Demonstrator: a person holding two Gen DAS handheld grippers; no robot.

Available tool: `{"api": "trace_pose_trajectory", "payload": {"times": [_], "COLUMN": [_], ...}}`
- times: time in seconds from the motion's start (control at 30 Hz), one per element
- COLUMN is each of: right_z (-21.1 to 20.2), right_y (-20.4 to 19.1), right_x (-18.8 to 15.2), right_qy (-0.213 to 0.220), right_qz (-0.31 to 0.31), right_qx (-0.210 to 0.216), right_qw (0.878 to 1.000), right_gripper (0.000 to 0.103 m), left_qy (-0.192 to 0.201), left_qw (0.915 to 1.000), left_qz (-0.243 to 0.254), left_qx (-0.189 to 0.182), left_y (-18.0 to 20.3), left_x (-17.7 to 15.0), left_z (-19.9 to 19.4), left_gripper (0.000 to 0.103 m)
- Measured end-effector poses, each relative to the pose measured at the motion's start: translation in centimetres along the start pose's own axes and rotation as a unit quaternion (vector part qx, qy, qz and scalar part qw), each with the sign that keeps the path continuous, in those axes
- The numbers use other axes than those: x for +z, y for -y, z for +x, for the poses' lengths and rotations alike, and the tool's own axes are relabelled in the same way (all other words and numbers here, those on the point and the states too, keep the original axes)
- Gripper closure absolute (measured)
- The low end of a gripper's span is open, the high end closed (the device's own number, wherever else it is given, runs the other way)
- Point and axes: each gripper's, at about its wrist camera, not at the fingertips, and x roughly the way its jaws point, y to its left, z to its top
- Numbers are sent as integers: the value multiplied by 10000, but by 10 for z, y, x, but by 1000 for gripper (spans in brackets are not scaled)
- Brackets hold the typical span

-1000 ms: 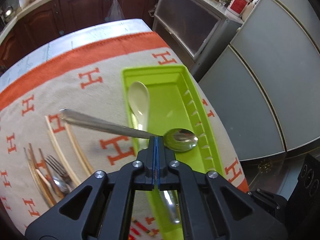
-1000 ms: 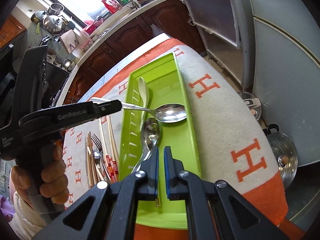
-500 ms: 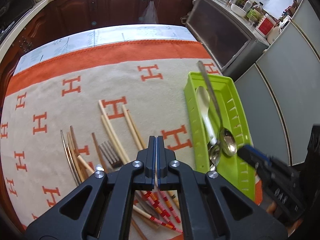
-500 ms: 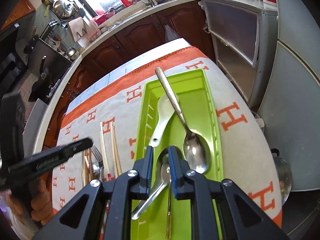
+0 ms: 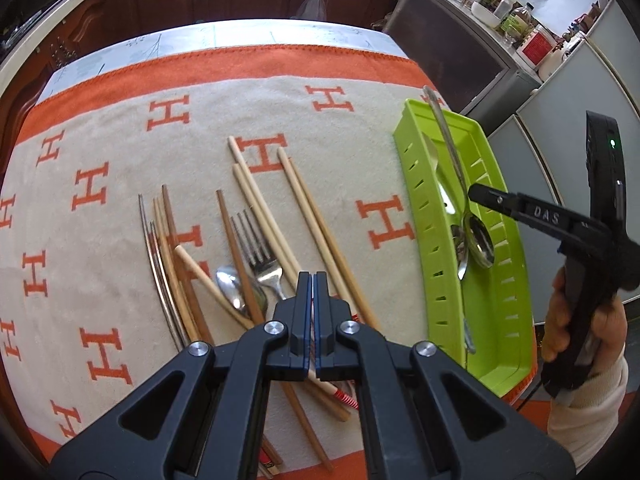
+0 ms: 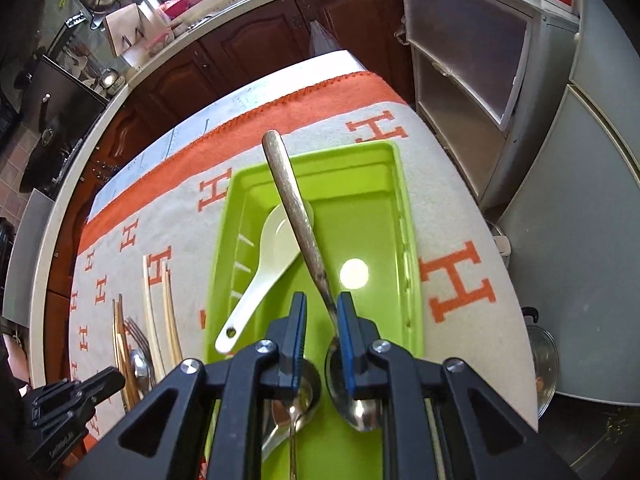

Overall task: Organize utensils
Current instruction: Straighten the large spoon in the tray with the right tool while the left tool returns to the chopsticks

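Now the metal spoon (image 6: 298, 216) lies in the green tray (image 6: 412, 240).

Orange block "H" letters repeat across the beige orange-bordered woven blanket (image 5: 120, 152) covering the table. White "DAS" is printed on the black plastic right gripper (image 5: 476, 194) finger arm, seen from the left wrist. Partial white lettering on the black left gripper (image 6: 116, 380) body, unreadable. Red-labelled container (image 5: 534, 46) on the counter: text too small.
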Motion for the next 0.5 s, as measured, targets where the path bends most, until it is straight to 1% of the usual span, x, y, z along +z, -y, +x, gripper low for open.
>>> {"api": "trace_pose_trajectory", "payload": {"times": [0.17, 0.2, 0.27, 0.4, 0.5], "right_z": [18, 20, 21, 19, 15], "right_y": [-8, -11, -13, -16, -14], "right_x": [11, 12, 13, 8, -1], "right_qy": [-144, -97, -69, -116, -236], "right_qz": [-219, -302, -417, -550, -535], "right_qx": [-204, -288, -301, -431, -397], "right_qw": [9994, 9991, 9987, 9975, 9975], "right_gripper": [88, 88, 90, 93, 94], "left_qy": [-50, -54, -63, -81, -77], "left_qw": [9999, 9999, 9998, 9998, 9998], "left_qz": [-142, -162, -190, -197, -203], "left_qx": [21, 24, 14, -16, -42], "left_y": [-14, -16, -18, -19, -19], "left_x": [-2, -2, -2, -3, -4], "left_z": [3, 3, 4, 4, 2], "left_gripper": [103, 103, 103, 103, 103]}}
